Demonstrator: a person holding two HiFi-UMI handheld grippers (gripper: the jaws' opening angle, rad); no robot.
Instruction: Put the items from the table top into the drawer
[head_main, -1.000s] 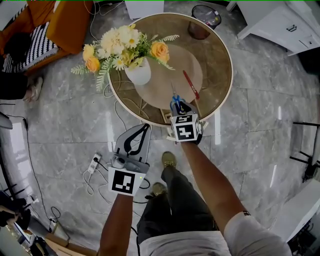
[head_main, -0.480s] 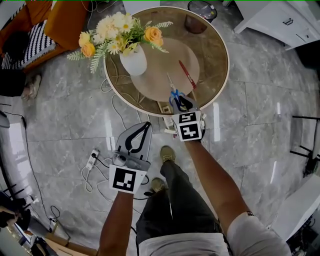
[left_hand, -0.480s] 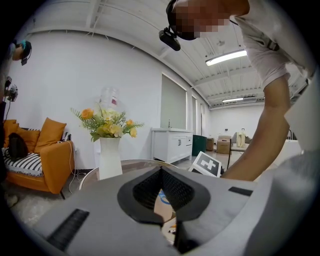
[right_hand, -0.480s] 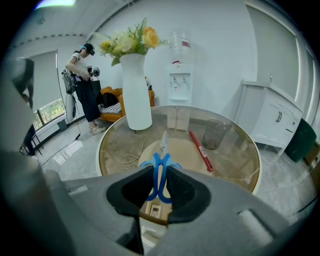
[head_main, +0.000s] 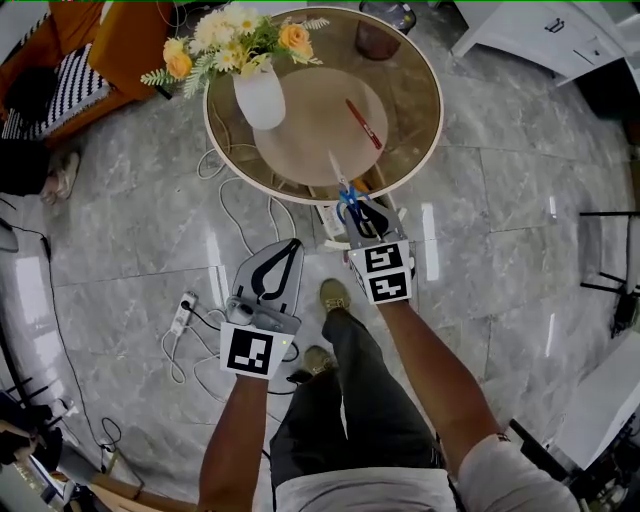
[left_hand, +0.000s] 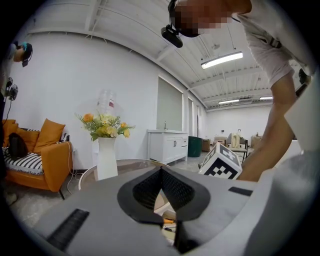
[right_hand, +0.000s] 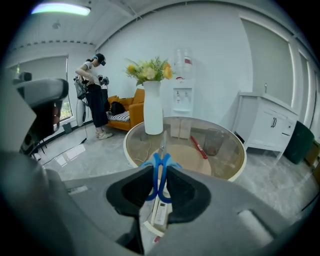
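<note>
Blue-handled scissors (head_main: 346, 193) (right_hand: 160, 169) stand upright between the pads of my right gripper (head_main: 362, 208) (right_hand: 161, 175), which is shut on them, blades pointing at the round glass table (head_main: 425, 110). They hang over the table's near rim. A red pen-like item (head_main: 363, 123) (right_hand: 199, 147) lies on the round mat. Just below the rim a pale drawer (head_main: 330, 222) seems to jut out, with a white remote-like thing (right_hand: 159, 212) in it. My left gripper (head_main: 290, 250) (left_hand: 161, 171) is off the table to the left, tips touching, nothing in it.
A white vase of flowers (head_main: 258, 95) (right_hand: 153, 112) (left_hand: 106, 157) stands on the table's left side. A power strip and cables (head_main: 185, 318) lie on the floor. An orange sofa (head_main: 125, 40), a white cabinet (head_main: 545, 40) and a standing person (right_hand: 95, 95) surround the table.
Both grippers have drawn back from the table, which has slid up in the head view. The scissors went from over the mat to the near rim, still gripped.
</note>
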